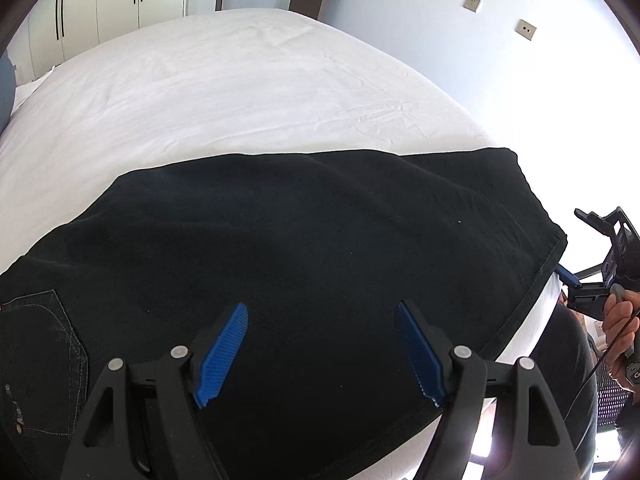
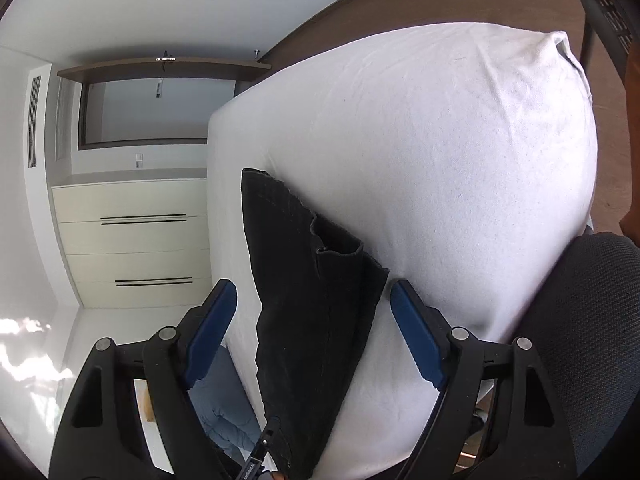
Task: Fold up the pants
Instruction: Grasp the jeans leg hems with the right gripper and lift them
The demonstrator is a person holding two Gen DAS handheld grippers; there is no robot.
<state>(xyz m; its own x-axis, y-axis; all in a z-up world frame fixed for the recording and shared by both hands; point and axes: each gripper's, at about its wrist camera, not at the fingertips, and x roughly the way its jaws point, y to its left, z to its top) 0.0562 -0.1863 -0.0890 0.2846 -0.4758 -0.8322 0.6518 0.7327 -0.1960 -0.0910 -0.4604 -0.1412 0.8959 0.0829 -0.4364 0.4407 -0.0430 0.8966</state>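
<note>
The black pants (image 1: pixel 304 248) lie spread flat along the near side of the bed (image 1: pixel 224 92), on its white sheet, with a back pocket (image 1: pixel 36 356) at the left and the hemmed leg end at the right, close to the bed's right edge. Beyond the pants' far edge the sheet runs bare and wide toward the cupboards (image 1: pixel 100 4) and the door. The left gripper (image 1: pixel 322 354) hangs over the middle of the fabric with its blue fingers (image 1: pixel 224 354) spread wide apart, nothing between them; whether they touch the cloth cannot be told. In the left wrist view the right gripper (image 1: pixel 566 274) shows at the far right, held in a hand (image 1: pixel 620 332), its blue tip right at the hem corner. The right wrist view looks along the pants from that end: the leg opening (image 2: pixel 340 246) gapes slightly, the cloth lies between the two spread blue fingers (image 2: pixel 416 340) of the right gripper (image 2: pixel 314 334), which are not closed on it. This view alone shows the sheet tucked round the mattress corner, a drawer unit (image 2: pixel 132 240) against the wall, a dark chair (image 2: pixel 592 340) just beside the bed, and the brown floor past it.
</note>
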